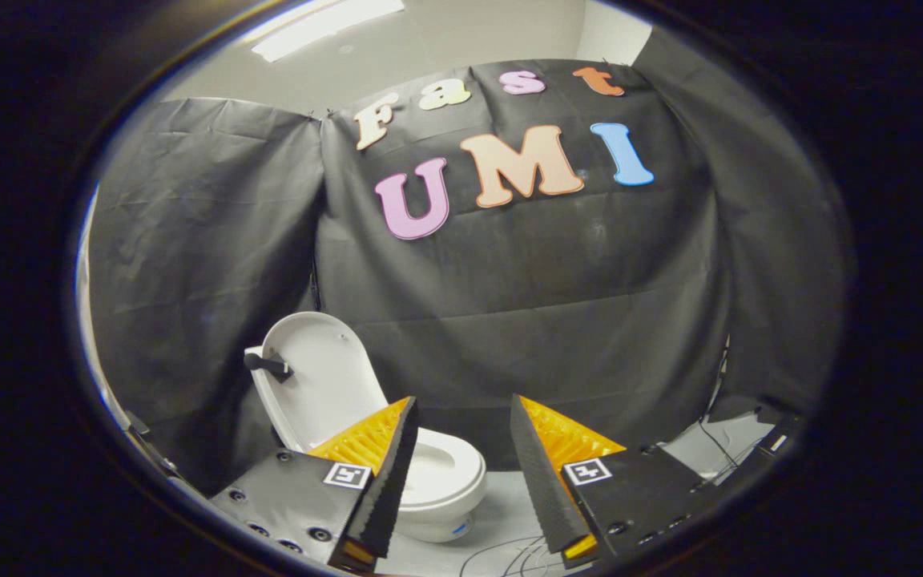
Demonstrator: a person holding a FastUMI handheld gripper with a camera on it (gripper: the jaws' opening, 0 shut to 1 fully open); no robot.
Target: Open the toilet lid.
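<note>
- I am holding my gripper (461, 417) with its fingers spread wide, pinching nothing.
- The toilet (437, 481) is sitting in the lower left of the frame, just beyond my left finger (385, 481), which is covering part of the bowl.
- The toilet lid (321, 377) is standing raised, leaning back toward the black cloth wall (525, 320).
- A small dark handle (269, 365) is sticking out from the lid's left edge.
- Thin cables (509, 553) are lying on the pale floor (501, 505) between my fingers.

Showing no legible wording or numbers; carrying only two square black-and-white coded tags (347, 474) at lower centre, one on each finger of the gripper (462, 401), fingers standing apart, gripping nothing.
</note>
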